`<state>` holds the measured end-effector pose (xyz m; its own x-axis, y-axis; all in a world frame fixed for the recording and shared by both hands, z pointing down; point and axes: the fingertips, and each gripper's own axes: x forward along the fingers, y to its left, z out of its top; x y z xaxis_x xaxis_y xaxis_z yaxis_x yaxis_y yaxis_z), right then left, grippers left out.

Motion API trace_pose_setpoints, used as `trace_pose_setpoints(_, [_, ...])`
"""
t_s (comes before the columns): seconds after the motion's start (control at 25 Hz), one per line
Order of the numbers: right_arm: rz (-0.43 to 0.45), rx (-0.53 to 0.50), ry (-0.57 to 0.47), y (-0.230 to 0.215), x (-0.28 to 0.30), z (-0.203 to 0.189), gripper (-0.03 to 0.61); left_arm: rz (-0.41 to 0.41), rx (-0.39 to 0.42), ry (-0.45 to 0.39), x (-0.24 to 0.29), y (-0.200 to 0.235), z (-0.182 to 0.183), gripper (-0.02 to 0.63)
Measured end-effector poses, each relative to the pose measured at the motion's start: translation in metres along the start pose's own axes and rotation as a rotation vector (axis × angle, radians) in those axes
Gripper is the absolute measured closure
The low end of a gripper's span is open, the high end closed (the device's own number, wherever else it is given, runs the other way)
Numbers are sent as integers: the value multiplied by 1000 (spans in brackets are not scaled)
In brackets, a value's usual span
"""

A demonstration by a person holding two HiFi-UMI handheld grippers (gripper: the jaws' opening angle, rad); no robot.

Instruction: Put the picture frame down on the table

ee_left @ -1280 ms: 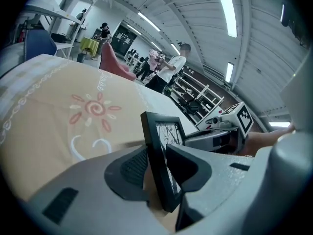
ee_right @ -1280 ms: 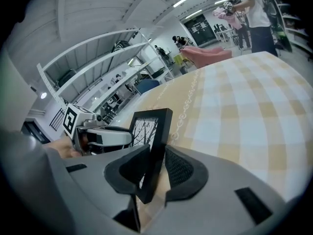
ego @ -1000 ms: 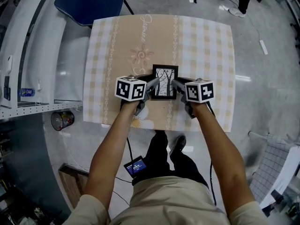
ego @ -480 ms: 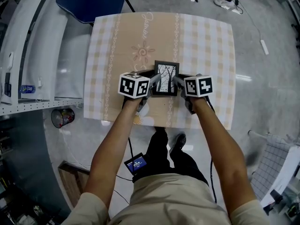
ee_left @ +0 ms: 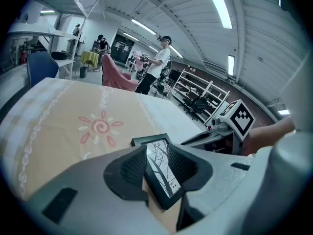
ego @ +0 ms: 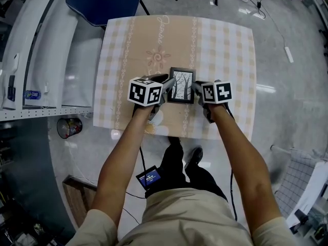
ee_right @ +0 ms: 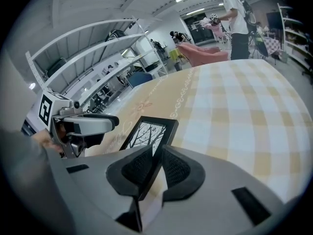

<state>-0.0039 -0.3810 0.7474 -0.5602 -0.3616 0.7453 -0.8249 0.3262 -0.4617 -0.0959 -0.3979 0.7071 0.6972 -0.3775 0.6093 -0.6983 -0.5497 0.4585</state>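
A small black picture frame [ego: 182, 85] with a bare-tree print is held over the near middle of the table [ego: 225, 45]. My left gripper [ego: 169, 84] is shut on its left edge and my right gripper [ego: 195, 86] is shut on its right edge. In the left gripper view the frame [ee_left: 164, 161] sits slanted between the jaws of the left gripper [ee_left: 155, 173], with the right gripper [ee_left: 222, 131] beyond it. In the right gripper view the frame [ee_right: 149, 131] runs out from the right gripper [ee_right: 157, 166] towards the left gripper [ee_right: 83, 124]. I cannot tell whether the frame touches the cloth.
The table wears a beige checked cloth with a sun motif [ego: 155, 59]. A blue chair [ego: 102, 1] stands at the far left corner. A white shelf unit [ego: 31, 70] and a waste bin [ego: 68, 128] are to the left. People stand far behind the table [ee_left: 156, 65].
Both grippers, still shut on the frame, have carried it a little farther from the person over the table. The frame looks slightly smaller in the head view.
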Motion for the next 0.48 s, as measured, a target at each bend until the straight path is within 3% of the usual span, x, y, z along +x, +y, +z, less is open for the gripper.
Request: trace_pose_setpoints(0.48, [35, -51, -84, 29, -51, 23, 539, 15, 74, -98, -59, -34, 40, 494])
